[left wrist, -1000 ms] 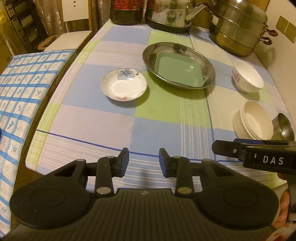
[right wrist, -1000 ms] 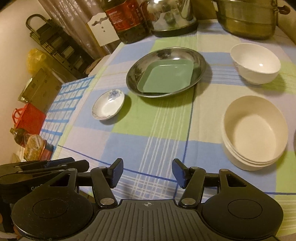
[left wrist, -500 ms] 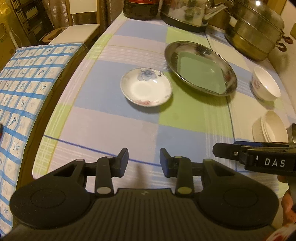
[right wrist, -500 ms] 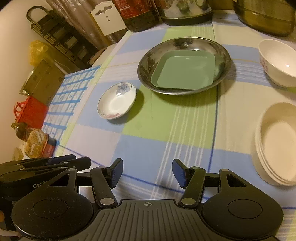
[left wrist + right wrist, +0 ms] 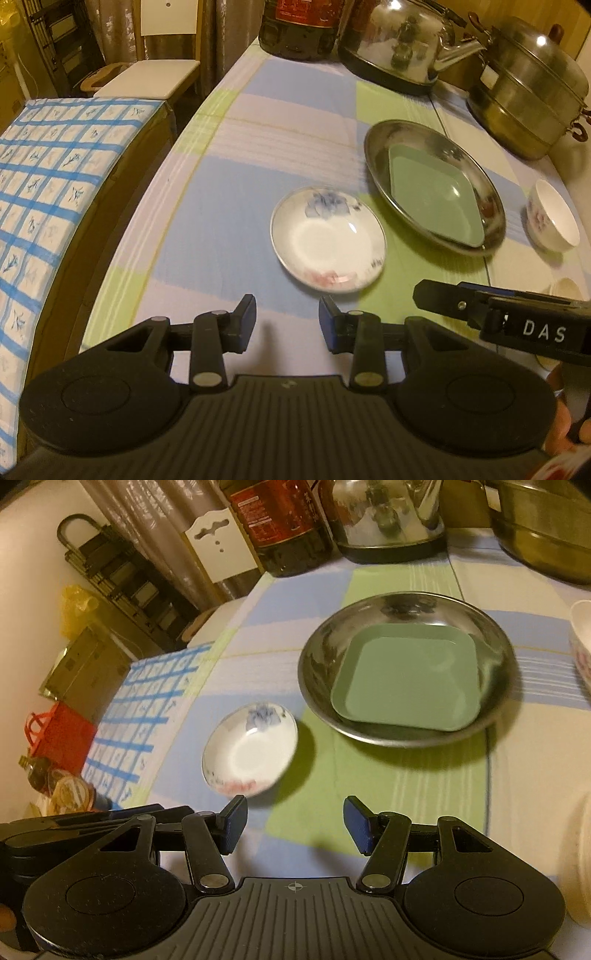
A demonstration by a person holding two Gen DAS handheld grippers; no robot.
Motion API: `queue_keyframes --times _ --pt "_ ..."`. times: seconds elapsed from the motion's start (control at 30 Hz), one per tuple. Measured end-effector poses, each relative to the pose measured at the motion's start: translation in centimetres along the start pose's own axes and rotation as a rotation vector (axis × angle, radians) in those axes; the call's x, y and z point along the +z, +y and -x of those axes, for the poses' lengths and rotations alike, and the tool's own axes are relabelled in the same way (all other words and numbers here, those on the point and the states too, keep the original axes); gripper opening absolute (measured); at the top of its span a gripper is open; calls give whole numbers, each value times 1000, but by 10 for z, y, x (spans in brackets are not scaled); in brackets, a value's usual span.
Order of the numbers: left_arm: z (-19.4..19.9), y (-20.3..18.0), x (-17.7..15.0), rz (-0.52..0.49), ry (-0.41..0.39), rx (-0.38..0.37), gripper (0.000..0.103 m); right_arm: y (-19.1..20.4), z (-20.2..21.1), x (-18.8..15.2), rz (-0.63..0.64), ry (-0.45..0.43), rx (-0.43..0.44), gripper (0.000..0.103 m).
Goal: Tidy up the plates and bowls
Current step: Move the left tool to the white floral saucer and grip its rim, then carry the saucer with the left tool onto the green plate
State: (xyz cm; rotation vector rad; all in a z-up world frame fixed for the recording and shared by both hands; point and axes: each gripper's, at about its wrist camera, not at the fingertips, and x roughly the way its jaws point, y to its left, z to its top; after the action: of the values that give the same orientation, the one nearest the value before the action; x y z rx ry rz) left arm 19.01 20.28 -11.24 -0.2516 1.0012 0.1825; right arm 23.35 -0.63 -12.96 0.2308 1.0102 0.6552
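A small white saucer [image 5: 328, 240] with a blue flower lies on the checked tablecloth, just ahead of my left gripper [image 5: 287, 322], which is open and empty. The saucer shows in the right wrist view [image 5: 250, 748] ahead and left of my right gripper [image 5: 295, 825], also open and empty. A steel dish [image 5: 461, 155] holds a green square plate [image 5: 436, 197] to the saucer's right; both show in the right wrist view, the dish [image 5: 317, 657] and the plate [image 5: 406, 681]. A white flowered bowl [image 5: 552, 216] stands at the right. Stacked cream bowls [image 5: 578, 860] sit at the right edge.
A kettle [image 5: 402, 40], a dark bottle [image 5: 299, 26] and a steel steamer pot [image 5: 532, 85] stand along the table's far edge. A blue-checked cloth surface [image 5: 40, 177] lies left of the table. The right gripper's body [image 5: 517, 321] shows at the right.
Both grippers have moved forward and left toward the saucer. The saucer and steel dish now look closer; the cream bowls have slid toward the right edge. The jaws stay open.
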Motion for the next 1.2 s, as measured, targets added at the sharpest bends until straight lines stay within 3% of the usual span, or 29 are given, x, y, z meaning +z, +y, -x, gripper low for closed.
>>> queue_keyframes --times 0.27,0.53,0.8,1.2 --pt "-26 11 19 -4 -2 -14 33 9 -24 10 26 -38 -17 57" --pt "-47 14 27 -23 -4 -29 33 10 -41 13 21 -43 -39 39" --pt "-62 13 35 -55 -16 -21 32 13 -56 15 31 -40 -62 29" --pt "-66 11 38 -85 -35 -40 13 13 -66 16 38 -34 -65 7"
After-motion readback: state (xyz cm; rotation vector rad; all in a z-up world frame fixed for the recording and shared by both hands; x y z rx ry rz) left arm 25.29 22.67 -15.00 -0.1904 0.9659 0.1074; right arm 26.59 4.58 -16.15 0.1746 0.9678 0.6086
